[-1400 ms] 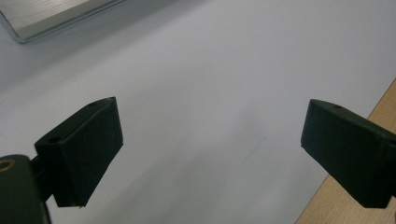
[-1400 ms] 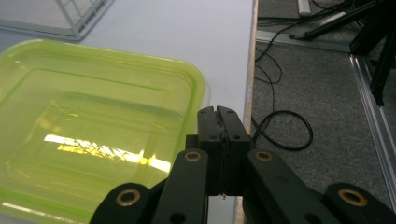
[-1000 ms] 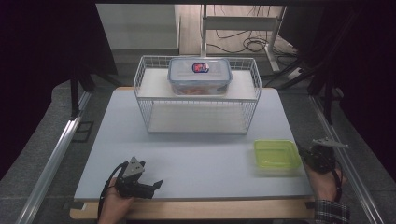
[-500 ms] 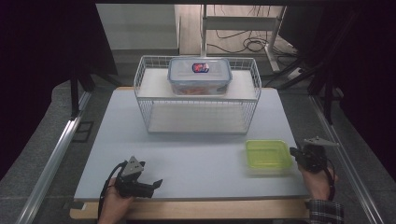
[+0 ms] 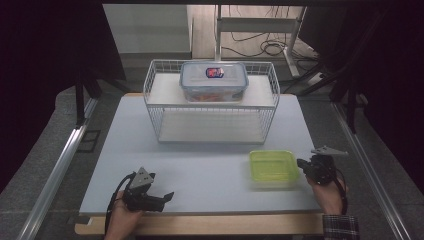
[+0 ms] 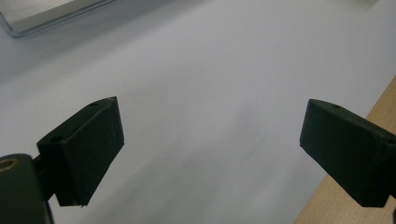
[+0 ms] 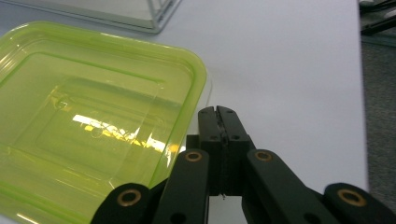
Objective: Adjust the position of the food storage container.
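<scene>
One green container (image 5: 273, 167), one wire basket (image 5: 212, 102), one clear lidded box (image 5: 214, 81).

Green tub (image 5: 273, 167) slides further left across the worktop (image 5: 200, 160), right tool (image 5: 306, 166) right behind it, jaws together.

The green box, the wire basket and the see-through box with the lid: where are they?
green box (image 5: 272, 167), high view, on its lid's middle.
wire basket (image 5: 210, 126), high view, on its front wall.
see-through box (image 5: 214, 80), high view, on its lid, inside the basket.
</scene>
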Motion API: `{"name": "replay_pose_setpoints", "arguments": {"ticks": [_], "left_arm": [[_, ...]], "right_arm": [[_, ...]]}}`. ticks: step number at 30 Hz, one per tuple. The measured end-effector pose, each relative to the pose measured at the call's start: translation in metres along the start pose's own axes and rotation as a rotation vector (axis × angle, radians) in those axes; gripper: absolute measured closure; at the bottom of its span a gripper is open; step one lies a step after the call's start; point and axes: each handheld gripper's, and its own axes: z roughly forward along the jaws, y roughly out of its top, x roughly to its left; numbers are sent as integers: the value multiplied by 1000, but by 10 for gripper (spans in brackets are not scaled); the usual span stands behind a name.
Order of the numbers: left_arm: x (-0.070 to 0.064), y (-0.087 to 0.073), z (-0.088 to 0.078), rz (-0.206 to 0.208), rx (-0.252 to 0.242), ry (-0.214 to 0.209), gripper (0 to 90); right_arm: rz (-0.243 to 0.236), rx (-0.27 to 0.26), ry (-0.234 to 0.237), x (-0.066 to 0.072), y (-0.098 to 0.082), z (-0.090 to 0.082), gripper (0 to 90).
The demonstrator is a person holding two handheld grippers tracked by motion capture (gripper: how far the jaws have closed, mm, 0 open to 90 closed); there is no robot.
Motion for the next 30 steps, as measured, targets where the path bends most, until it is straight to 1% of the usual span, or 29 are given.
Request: {"name": "replay_pose_setpoints", "arguments": {"ticks": [4, 15, 25, 27, 30], "left_arm": [[0, 0, 0, 2, -1, 0, 62], [0, 0, 0, 6, 1, 0, 63], [-1, 1, 0, 6, -3, -1, 63], [-1, 1, 0, 2, -5, -5, 63], [-1, 2, 0, 9, -4, -4, 63]], "right_arm": [[4, 8, 15, 9, 2, 2, 894], [-48, 33, 54, 34, 5, 9, 893], [-70, 46, 94, 57, 9, 15, 893], [-76, 45, 105, 62, 9, 17, 893], [-93, 48, 119, 71, 10, 20, 893]]}}
